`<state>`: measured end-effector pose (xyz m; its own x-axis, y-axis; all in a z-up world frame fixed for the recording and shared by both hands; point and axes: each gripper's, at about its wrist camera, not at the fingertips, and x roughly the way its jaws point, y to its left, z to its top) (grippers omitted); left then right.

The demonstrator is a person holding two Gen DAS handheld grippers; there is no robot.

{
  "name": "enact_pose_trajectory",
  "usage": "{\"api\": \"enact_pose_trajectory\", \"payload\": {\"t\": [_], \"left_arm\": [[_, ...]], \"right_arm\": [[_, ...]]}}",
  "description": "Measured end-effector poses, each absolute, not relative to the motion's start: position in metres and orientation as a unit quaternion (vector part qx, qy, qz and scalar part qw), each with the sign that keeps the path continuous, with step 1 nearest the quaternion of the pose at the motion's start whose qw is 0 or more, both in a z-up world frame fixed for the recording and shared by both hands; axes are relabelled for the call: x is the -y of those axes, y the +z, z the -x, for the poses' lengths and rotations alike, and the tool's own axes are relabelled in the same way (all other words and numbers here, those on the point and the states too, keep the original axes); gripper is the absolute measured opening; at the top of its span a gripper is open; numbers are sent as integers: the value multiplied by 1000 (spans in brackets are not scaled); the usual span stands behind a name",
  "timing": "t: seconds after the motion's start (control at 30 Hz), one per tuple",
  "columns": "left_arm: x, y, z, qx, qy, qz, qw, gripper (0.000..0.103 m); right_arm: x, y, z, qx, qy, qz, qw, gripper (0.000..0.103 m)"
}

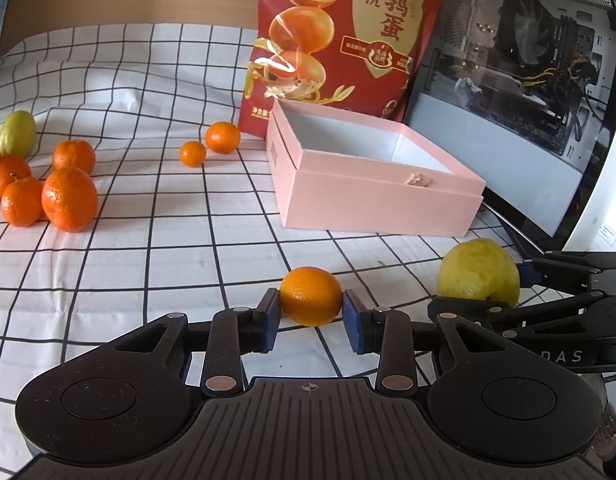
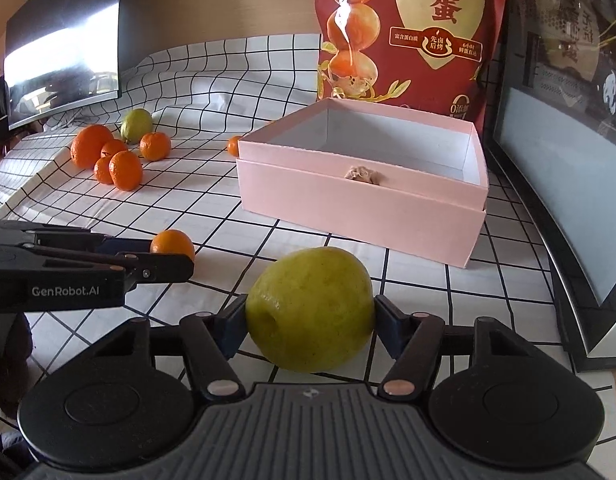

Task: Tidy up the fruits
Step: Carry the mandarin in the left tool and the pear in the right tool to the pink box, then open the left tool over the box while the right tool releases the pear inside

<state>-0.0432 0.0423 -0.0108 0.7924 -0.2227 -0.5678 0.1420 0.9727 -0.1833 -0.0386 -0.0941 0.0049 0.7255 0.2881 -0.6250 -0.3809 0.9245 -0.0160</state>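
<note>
Several round orange mandarins [image 1: 69, 199] and a yellow-green guava [image 1: 17, 133] cluster at the left edge of the black-gridded white tablecloth [image 1: 147, 240]. Toward the near edge, the left gripper [image 1: 311, 312] clamps a small orange mandarin [image 1: 311, 295] between its blue pads. Behind stands an open pink cardboard box [image 2: 360, 200], a red snack bag [image 2: 408, 28] at its back. Rightmost, the right gripper [image 2: 310, 322] squeezes a large yellow-green guava [image 2: 310, 314].

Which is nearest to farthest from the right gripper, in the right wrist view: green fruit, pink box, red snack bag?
1. Green fruit: clamped in the right gripper.
2. Pink box: ahead, slightly right.
3. Red snack bag: upright behind the box.
</note>
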Motion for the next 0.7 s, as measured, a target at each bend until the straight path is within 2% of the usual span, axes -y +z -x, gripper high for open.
{"api": "enact_pose_trajectory", "payload": {"t": [0.1,0.2,0.37,0.43,0.53,0.6,0.7], "left_arm": [[-46,-9,44,-301,-113,75,944,38],[-59,6,35,-294,-166,144,930,38],[-60,95,-7,-193,-194,131,953,38],[-57,124,-40,-180,-198,131,954,38],[-49,134,-114,-244,-201,153,936,38],[-40,116,-154,-305,-200,155,918,38],[-13,76,-194,-371,-168,93,909,38]], "right_arm": [[97,8,39,-325,182,66,926,65],[105,20,36,-319,185,38,929,65],[97,83,22,-248,170,60,952,64],[93,108,4,-229,154,73,958,64],[90,127,-36,-241,124,72,960,64],[86,123,-66,-272,103,78,954,64],[80,98,-102,-345,96,78,930,64]]}}
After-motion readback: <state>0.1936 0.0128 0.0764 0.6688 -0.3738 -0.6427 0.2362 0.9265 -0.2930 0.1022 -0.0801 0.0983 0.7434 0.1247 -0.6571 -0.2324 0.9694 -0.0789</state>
